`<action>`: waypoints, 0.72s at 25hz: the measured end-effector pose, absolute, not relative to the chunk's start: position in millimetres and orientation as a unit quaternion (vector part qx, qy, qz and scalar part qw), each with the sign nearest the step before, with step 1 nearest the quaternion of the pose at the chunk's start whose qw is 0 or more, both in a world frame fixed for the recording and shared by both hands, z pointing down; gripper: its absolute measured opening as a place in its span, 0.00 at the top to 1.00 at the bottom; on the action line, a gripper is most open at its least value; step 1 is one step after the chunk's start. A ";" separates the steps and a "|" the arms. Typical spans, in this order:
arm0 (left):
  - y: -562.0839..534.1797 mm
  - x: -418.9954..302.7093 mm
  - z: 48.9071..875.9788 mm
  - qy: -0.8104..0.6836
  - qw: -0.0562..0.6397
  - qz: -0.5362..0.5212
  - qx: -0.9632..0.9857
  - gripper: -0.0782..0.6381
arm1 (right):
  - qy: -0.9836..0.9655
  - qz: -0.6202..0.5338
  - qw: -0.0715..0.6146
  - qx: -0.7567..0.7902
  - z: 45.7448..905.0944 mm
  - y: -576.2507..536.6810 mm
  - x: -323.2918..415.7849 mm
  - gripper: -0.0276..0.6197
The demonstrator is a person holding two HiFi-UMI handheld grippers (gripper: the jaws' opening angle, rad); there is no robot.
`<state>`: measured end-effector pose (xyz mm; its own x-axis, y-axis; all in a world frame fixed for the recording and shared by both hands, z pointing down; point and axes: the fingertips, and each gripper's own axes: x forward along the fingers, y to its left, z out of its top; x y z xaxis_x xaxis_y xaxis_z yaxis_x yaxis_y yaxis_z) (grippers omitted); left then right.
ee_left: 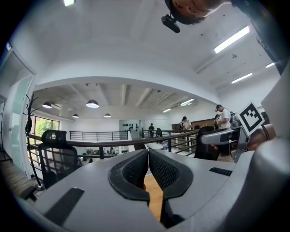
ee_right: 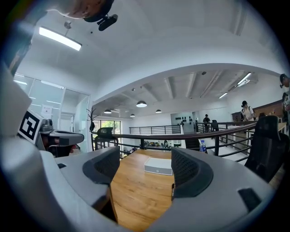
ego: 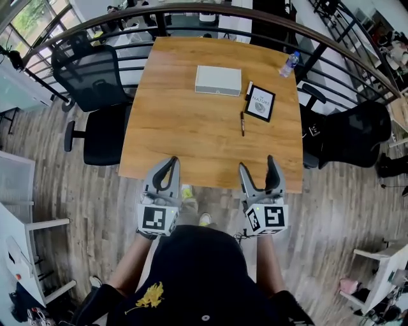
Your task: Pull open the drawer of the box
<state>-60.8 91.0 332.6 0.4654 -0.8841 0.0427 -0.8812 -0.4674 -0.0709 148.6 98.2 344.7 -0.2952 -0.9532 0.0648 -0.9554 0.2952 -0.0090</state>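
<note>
**Box.** The box [ego: 218,80] is a flat, pale grey rectangular unit. It lies on the far half of the wooden surface [ego: 191,140], roughly centred from left to right. Its long side is parallel to the far edge. From the head view its outline is a plain rectangle. The right gripper view shows its near face as one continuous panel.

**Adjacent items.**
- A black-covered booklet [ego: 260,102] lies just beside the box on its right, slightly rotated.
- A dark pen [ego: 242,123] lies near the booklet's near-left corner, pointing toward the near edge.
- A water bottle [ego: 289,64] lies close to the far-right corner of the surface.

**Right gripper.** The right gripper [ego: 257,164] is held over the near edge of the surface, well apart from the box. Its fingers [ee_right: 188,170] stand wide apart with nothing between them. In its own view the box appears in the gap, far beyond the fingers.

**Left gripper.** The left gripper [ego: 171,162] is held over the near edge, to the left of the right gripper. Its fingers [ee_left: 136,170] are pressed together at the tips and hold nothing.

**Surroundings.**
- A black office chair [ego: 95,76] stands at the left side of the surface.
- A curved dark railing [ego: 255,13] runs behind the far edge.
- The floor [ego: 76,191] is wood plank.
</note>
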 end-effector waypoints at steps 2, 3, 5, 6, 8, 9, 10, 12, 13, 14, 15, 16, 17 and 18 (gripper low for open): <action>67.1 -61.0 329.6 0.510 0.020 -0.031 -0.859 0.87 | -0.803 0.022 0.029 0.595 343.4 78.5 144.5 0.45; 55.0 -61.5 328.2 0.507 0.021 -0.029 -0.861 0.87 | -0.804 0.023 0.032 0.594 343.4 69.1 140.4 0.45; 32.1 -63.0 325.4 0.499 0.022 -0.026 -0.866 0.87 | -0.804 0.026 0.039 0.592 345.0 51.3 128.4 0.45; 21.4 -64.6 323.8 0.494 0.022 -0.024 -0.869 0.87 | -0.804 0.028 0.044 0.593 346.1 42.4 121.3 0.45; -0.4 -69.6 321.1 0.486 0.021 -0.021 -0.873 0.87 | -0.801 0.031 0.050 0.596 347.6 22.8 108.3 0.45; -11.9 -72.4 320.5 0.482 0.019 -0.020 -0.876 0.87 | -0.800 0.034 0.052 0.597 348.1 12.0 102.5 0.46; -23.3 -75.0 320.9 0.477 0.016 -0.020 -0.878 0.87 | -0.800 0.036 0.056 0.597 348.8 0.8 96.7 0.46; -45.2 -79.6 323.6 0.465 0.012 -0.020 -0.885 0.87 | -0.800 0.040 0.066 0.595 352.1 -21.7 84.7 0.46; -55.1 -81.5 325.4 0.459 0.012 -0.020 -0.888 0.87 | -0.800 0.041 0.072 0.594 354.3 -32.7 79.0 0.46; -64.0 -83.0 327.4 0.453 0.014 -0.019 -0.891 0.87 | -0.800 0.042 0.078 0.594 356.9 -43.1 74.3 0.46; -71.7 -84.6 329.7 0.449 0.012 -0.016 -0.893 0.87 | -0.798 0.043 0.083 0.595 360.0 -52.2 70.9 0.46; -78.0 -86.2 332.7 0.447 0.005 -0.012 -0.895 0.87 | -0.796 0.046 0.086 0.597 363.0 -60.3 68.9 0.47; -83.5 -87.3 336.3 0.443 -0.007 -0.007 -0.896 0.87 | -0.793 0.048 0.087 0.601 365.3 -68.5 67.9 0.47; -88.9 -87.2 340.3 0.437 -0.019 -0.003 -0.899 0.87 | -0.789 0.049 0.085 0.607 366.4 -78.0 67.8 0.48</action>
